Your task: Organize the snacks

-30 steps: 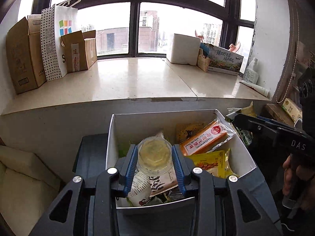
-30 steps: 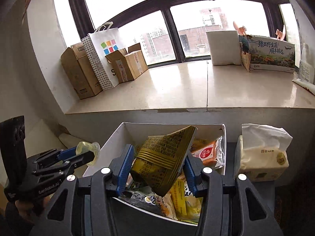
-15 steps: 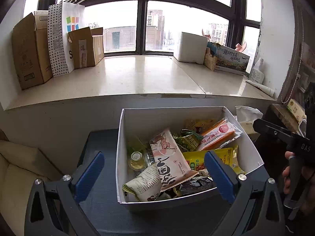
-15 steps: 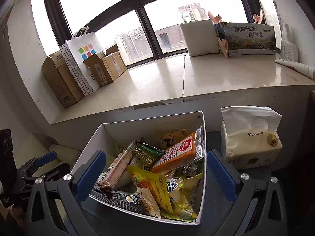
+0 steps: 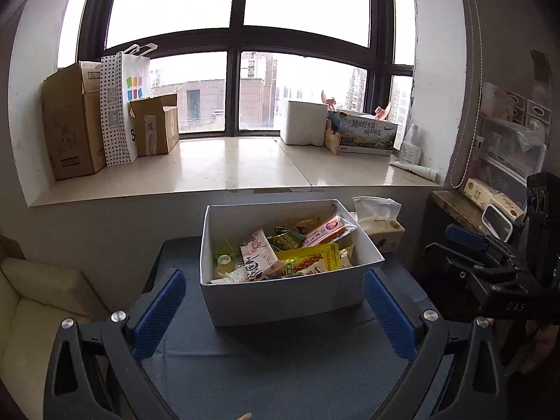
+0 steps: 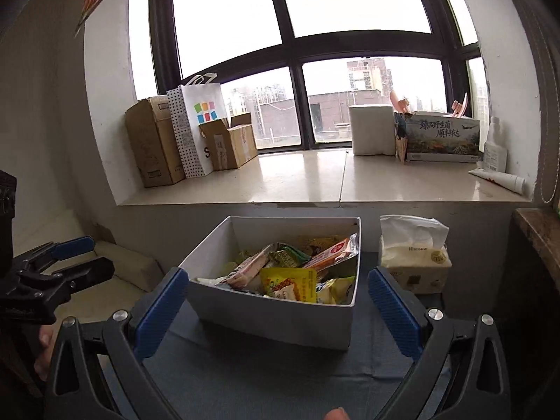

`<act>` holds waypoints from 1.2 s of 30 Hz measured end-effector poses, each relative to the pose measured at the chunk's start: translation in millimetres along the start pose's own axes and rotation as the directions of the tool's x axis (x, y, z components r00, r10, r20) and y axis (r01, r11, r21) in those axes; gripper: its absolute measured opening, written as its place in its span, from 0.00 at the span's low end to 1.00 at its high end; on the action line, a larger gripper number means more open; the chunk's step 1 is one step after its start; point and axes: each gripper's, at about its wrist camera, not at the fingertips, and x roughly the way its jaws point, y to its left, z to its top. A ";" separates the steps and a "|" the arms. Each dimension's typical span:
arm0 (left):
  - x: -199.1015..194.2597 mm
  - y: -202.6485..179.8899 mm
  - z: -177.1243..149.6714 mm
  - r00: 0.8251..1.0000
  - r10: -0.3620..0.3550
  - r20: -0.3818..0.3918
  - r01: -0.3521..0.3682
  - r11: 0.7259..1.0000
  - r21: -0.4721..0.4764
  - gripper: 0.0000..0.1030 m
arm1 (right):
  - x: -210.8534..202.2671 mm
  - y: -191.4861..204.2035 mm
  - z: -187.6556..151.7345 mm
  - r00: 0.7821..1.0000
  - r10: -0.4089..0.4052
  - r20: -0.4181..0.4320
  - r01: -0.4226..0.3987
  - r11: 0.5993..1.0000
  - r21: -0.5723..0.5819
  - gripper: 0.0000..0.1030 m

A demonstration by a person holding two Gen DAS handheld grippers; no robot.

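The white box (image 5: 280, 297) sits on the dark blue cloth (image 5: 280, 360) of a low table, right under the windowsill, with a tissue pack (image 5: 379, 227) just beside it. The box is a rectangle made of smooth white card, and its long side runs away from the cameras toward the wall. It is full of snacks (image 5: 280, 252) in shiny, crinkly bags that lie in a heap, pointing all different ways; a long orange pack (image 5: 327, 231) leans on the far right corner. A second ago the left gripper (image 5: 274, 311) held a little clear cup and the right gripper (image 6: 278, 308) held a gold bag. Now both claws are wide apart with nothing in them, and both have pulled back from the box. Their blue pads (image 5: 159, 311) are ridged and look like rubber.
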 end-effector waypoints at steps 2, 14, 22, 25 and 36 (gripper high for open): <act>-15.1 -6.4 -8.3 1.000 -0.004 0.007 0.004 1.000 0.001 1.00 | -12.7 4.9 -7.6 0.998 0.054 -0.030 -0.053 0.998 0.020 1.00; -43.5 -29.4 -74.5 0.995 0.068 -0.070 -0.070 0.997 -0.028 1.00 | -73.4 30.7 -70.5 0.998 -0.041 -0.051 0.042 0.999 0.013 1.00; -38.1 -33.5 -81.4 0.994 0.035 -0.102 -0.039 0.999 -0.030 1.00 | -70.1 27.3 -76.6 0.997 -0.027 -0.078 0.029 0.999 0.033 1.00; -37.3 -34.4 -81.6 0.994 0.035 -0.106 -0.038 0.999 -0.025 1.00 | -71.0 28.1 -78.3 0.997 -0.024 -0.079 0.027 0.999 0.030 1.00; -35.7 -33.2 -82.1 0.993 0.025 -0.115 -0.028 0.999 -0.030 1.00 | -70.8 29.4 -78.0 0.997 -0.013 -0.079 0.015 0.999 0.029 1.00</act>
